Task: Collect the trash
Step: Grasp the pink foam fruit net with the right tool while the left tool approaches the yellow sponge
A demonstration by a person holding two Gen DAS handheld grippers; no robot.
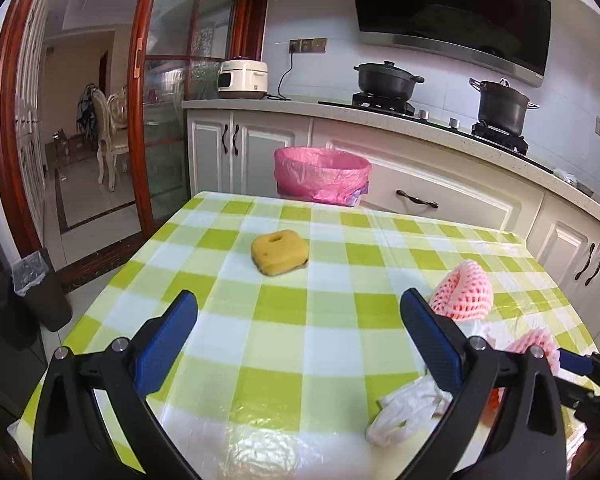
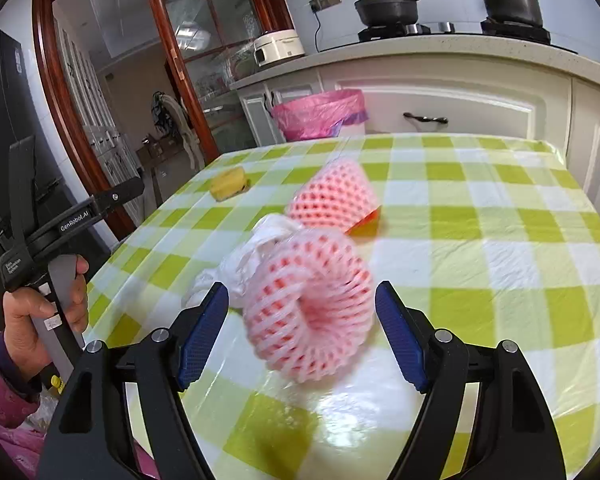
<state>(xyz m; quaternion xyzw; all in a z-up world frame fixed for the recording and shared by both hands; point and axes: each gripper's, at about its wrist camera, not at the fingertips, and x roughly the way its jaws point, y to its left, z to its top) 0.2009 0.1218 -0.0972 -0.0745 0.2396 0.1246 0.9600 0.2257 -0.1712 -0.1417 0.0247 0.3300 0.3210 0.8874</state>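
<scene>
Near field: the right claw (image 2: 302, 312) stands spread, its blue pads (image 2: 204, 332) flanking but not touching a rolled pink foam net (image 2: 312, 304) that lies on the checked cloth of the bench (image 2: 500, 240). The left claw (image 1: 298, 320) is likewise spread, with bare cloth between its fingers. A crumpled white plastic bag (image 1: 408, 408) lies just beside the left claw's right finger, against the near net. In the right wrist view a hand (image 2: 32, 320) in a pink sleeve grips the left tool's handle.

Middle field: a second pink foam net (image 2: 334, 196) rests beyond the first, with an orange scrap (image 2: 366, 224) at its base. A yellow sponge (image 1: 278, 252) sits well apart, toward the bench's far left.

Far field: a bin lined with a pink bag (image 1: 322, 174) stands past the bench's far edge, before white cupboards (image 1: 440, 184). Two dark pots (image 1: 388, 78) sit on the stove.
</scene>
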